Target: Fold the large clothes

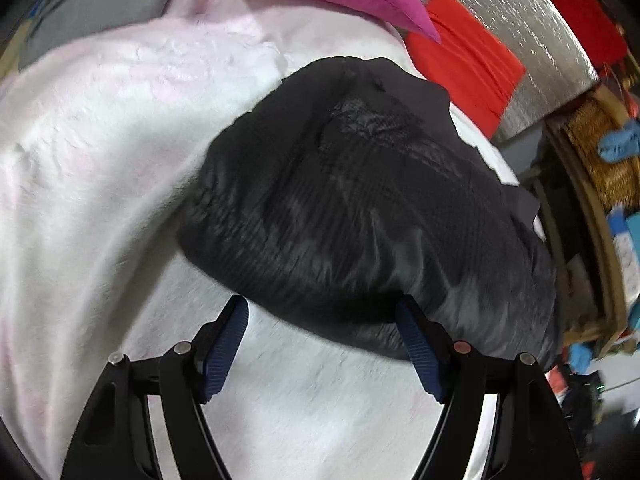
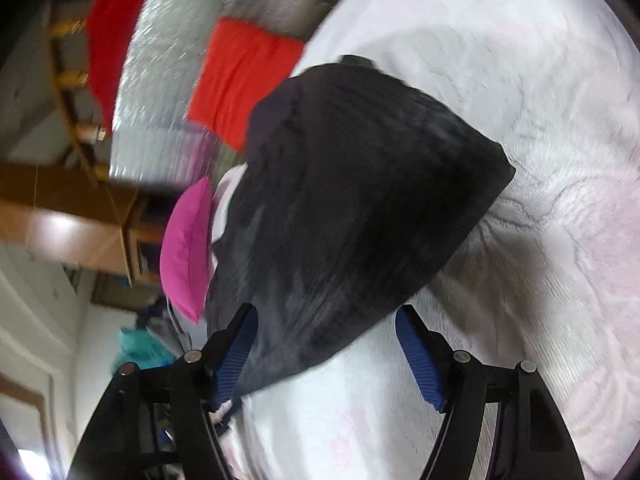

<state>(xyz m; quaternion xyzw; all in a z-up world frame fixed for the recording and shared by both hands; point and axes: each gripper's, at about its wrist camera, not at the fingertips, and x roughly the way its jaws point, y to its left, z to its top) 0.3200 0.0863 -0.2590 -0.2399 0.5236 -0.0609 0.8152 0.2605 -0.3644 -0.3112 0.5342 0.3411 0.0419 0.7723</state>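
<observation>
A white fleecy blanket (image 1: 100, 152) carries the folded black ribbed garment (image 1: 360, 208), which lies bundled at its middle; it looks soft, light and limp, best taken at a corner or hem. The left gripper (image 1: 322, 312) hovers spread at its near edge, grasping nothing. The right gripper (image 2: 326, 322) is likewise spread, over a corner.

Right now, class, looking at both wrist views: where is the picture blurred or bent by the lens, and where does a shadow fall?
Left wrist view: fisheye bends the white blanket into a dome; the right edge smears. Right wrist view: the room at left is motion-blurred, and the black garment casts a soft shadow on the blanket to its right.
</observation>
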